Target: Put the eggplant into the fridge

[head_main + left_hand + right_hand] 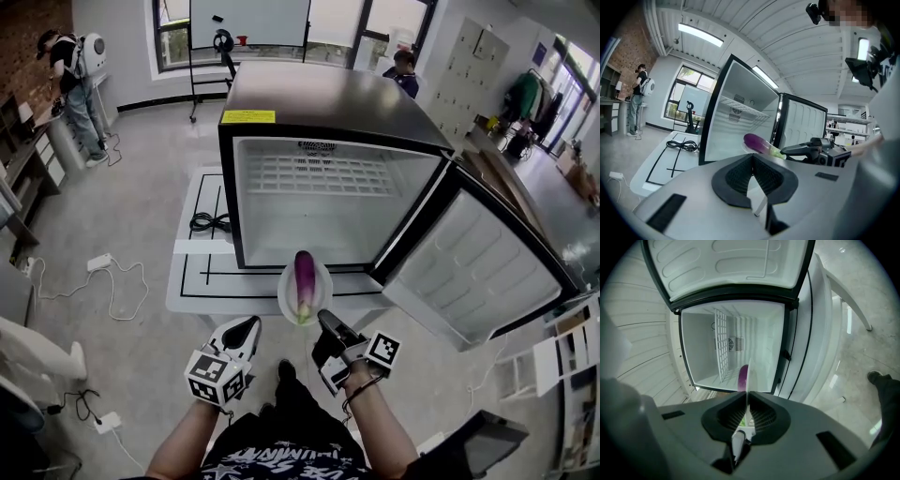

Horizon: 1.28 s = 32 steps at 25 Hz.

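A white plate (285, 289) is pinched at its near rim by the right tongs (323, 319), and the eggplant (305, 277) is carried on it, held just before the open fridge (328, 103), above the bench (192, 281) edge. In the right gripper view the plate (748, 380) is seen edge-on, so only a purple sliver of the eggplant (742, 377) is shown. The left tongs (248, 328) are pressed together at the tips, with nothing gripped. The door (478, 272) is swung wide, with its far corner cut off.
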Tool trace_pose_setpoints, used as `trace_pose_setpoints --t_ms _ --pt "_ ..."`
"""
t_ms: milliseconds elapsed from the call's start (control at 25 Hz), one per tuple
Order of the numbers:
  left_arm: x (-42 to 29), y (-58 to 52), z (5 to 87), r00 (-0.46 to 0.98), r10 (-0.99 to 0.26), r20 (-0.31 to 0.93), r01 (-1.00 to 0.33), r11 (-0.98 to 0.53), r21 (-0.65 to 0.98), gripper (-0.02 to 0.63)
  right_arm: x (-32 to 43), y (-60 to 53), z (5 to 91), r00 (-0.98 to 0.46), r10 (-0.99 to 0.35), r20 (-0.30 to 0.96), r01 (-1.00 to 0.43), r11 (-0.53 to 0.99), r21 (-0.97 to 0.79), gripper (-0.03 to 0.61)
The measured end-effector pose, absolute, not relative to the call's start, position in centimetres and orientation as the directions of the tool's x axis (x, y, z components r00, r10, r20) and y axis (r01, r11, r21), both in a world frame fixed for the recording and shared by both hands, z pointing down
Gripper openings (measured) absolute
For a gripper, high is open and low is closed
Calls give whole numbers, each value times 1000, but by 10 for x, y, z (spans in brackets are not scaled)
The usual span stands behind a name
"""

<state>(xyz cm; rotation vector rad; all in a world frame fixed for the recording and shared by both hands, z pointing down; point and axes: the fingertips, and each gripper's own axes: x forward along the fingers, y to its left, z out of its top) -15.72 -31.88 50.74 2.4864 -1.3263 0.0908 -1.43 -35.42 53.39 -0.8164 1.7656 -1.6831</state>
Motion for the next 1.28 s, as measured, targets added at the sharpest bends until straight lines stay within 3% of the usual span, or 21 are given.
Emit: trace_pose_setpoints --t_ms 320,1280 --pt "-164 -367 506 536 -815 221 -839 -487 241 9 -27 -416 532 -681 -732 11 -70 50 -996 21" --pt "-126 -487 522 578 -773 262 -815 -526 243 9 -1 -552 585 -617 -778 122 -104 -73 -992 21"
